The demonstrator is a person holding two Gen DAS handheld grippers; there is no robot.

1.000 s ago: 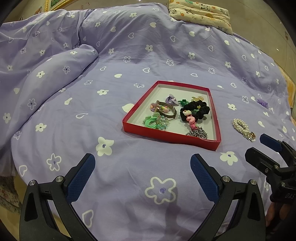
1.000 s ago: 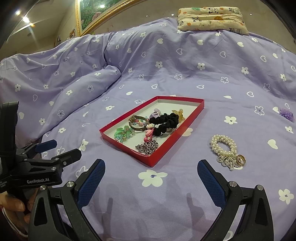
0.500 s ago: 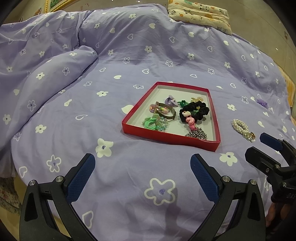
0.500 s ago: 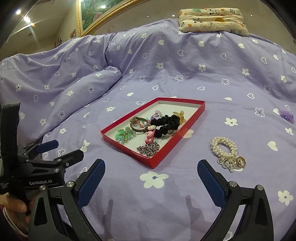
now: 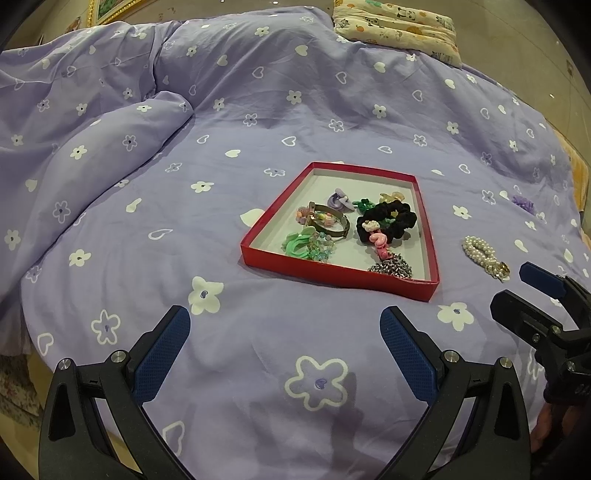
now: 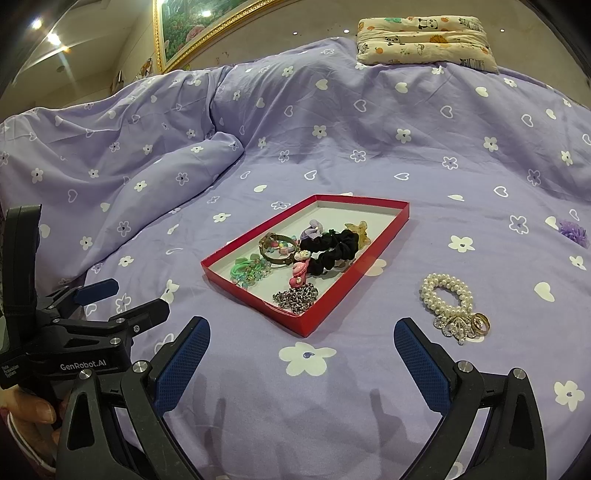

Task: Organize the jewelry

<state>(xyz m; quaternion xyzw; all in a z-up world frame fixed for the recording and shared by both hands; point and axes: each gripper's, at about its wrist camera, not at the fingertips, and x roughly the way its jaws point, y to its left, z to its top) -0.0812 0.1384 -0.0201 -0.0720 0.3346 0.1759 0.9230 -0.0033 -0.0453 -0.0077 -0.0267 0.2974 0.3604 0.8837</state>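
A red tray (image 5: 334,275) (image 6: 340,301) lies on the purple bedspread and holds a black scrunchie (image 5: 388,221) (image 6: 332,251), a silver chain (image 5: 391,266) (image 6: 297,297), a bangle (image 5: 328,221), green beads (image 5: 306,247) and small clips. A pearl bracelet with rings (image 5: 484,254) (image 6: 452,302) lies on the bed right of the tray. A small purple hair piece (image 5: 522,203) (image 6: 572,232) lies farther right. My left gripper (image 5: 284,354) is open and empty, near the bed's front. My right gripper (image 6: 301,360) is open and empty, just short of the bracelet.
A bunched fold of duvet (image 5: 92,147) rises at the left. A patterned pillow (image 6: 421,38) lies at the far end of the bed. A framed picture (image 6: 192,26) hangs on the wall behind.
Both grippers have drifted slightly; the tray and bracelet sit a little lower in each view. Nothing was taken hold of or moved.
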